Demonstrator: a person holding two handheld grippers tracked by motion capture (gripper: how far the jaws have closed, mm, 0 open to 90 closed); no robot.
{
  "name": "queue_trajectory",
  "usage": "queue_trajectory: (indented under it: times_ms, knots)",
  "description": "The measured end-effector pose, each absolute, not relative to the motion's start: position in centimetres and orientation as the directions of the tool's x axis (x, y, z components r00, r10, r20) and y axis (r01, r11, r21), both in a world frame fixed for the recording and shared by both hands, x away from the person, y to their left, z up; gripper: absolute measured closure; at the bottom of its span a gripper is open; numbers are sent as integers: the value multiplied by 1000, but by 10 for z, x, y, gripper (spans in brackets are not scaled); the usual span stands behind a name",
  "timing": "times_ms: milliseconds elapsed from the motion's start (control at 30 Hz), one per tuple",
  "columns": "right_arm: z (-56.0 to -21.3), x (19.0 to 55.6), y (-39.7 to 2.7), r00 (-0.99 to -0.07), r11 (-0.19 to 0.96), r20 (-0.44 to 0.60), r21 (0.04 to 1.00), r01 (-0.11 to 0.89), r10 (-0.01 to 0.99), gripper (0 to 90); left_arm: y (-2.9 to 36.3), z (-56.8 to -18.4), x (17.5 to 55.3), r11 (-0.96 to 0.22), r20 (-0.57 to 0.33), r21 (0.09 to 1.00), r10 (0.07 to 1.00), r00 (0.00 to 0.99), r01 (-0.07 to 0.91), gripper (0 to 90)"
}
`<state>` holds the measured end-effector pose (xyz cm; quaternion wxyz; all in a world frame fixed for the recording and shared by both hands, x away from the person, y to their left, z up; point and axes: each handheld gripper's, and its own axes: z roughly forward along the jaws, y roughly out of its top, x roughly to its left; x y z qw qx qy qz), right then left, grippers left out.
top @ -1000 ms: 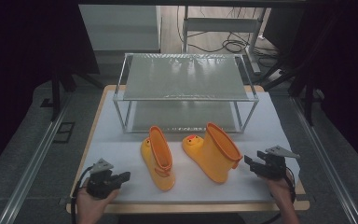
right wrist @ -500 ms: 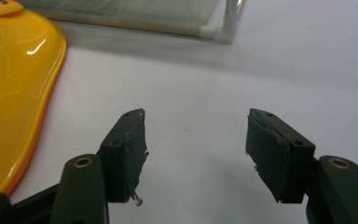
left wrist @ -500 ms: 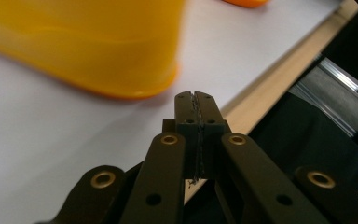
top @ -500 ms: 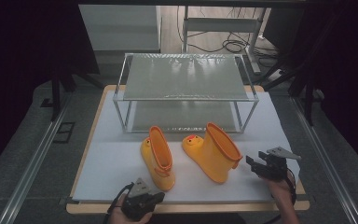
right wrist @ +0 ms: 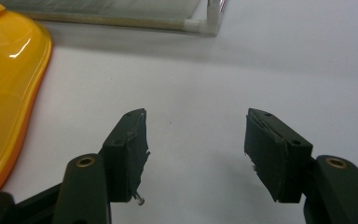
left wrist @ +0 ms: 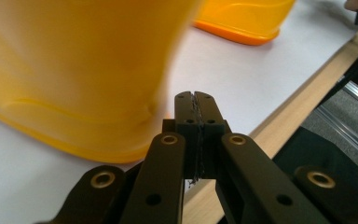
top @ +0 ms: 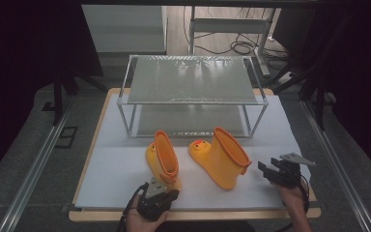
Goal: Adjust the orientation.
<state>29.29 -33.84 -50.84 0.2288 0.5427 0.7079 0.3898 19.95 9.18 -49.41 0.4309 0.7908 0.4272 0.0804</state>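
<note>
Left gripper point(top: 160, 197) sits at six o'clock on the bench point(top: 125, 164), jaws pressed together, empty, just beside the near boot point(top: 163, 159). Right gripper point(top: 269, 171), at four o'clock, jaws spread wide, empty. Second boot point(top: 222, 155) lies between them.

boots point(top: 220, 157): glossy yellow rubber or plastic | table sheet point(top: 116, 169): matt white | rack point(top: 191, 79): metal frame
</note>
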Motion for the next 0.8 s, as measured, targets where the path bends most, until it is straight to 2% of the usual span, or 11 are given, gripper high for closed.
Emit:
queue_trajectory:
  times_ms: [467, 733, 800]
  knots:
    - [-508, 292, -341, -295, 102, 96, 802, 589, 951, 390, 126, -494, 194, -238, -264, 741, 757, 598, 627, 900]
    - [-508, 294, -341, -293, 101, 97, 800, 591, 951, 389, 167, -494, 191, -179, -269, 737, 807, 526, 651, 900]
    - [-506, 294, -341, -293, 102, 94, 801, 590, 951, 389, 186, -496, 195, -140, -280, 731, 831, 481, 668, 900]
